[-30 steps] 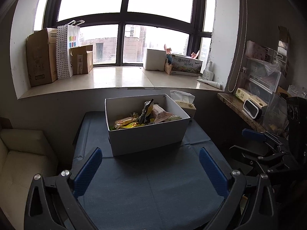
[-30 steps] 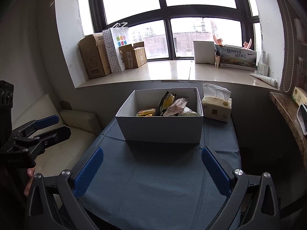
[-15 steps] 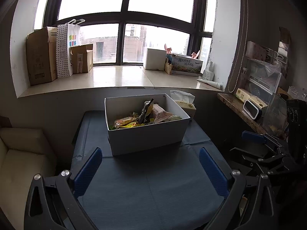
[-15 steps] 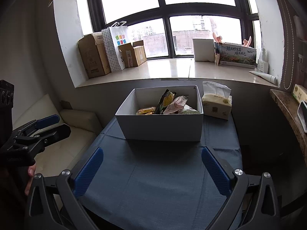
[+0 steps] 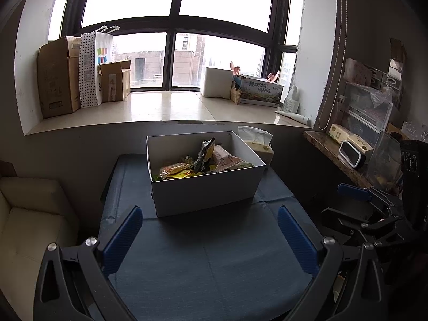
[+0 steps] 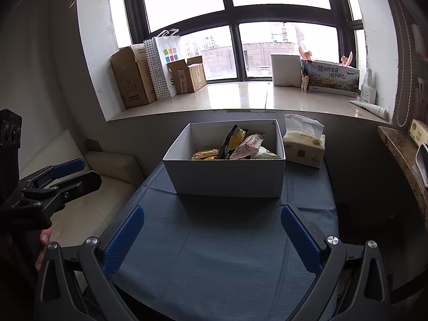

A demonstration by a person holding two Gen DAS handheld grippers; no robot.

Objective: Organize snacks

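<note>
- Both my tongs, left gripper (image 5: 210, 236) and right gripper (image 6: 211, 235), hang spread wide and empty above the blue-clothed table (image 6: 227, 262)
- All the snacks (image 5: 200, 164) I can see lie in the white box (image 5: 206, 192) at the table's far side, a loose, crinkly heap (one dark packet stands on end)
- This fits either packets gathered in, or a jumble awaiting sorting; I can't tell which

The left gripper (image 5: 210, 236), black-framed with blue ribbed fingers (image 5: 123, 238), is spread wide and holds nothing, level and pointing forward. The right gripper (image 6: 211, 236) matches it, blue ribbed fingers (image 6: 299, 240) wide apart and empty. A fingertip of the person's left hand (image 6: 44, 238) shows beneath the left tool.
</note>
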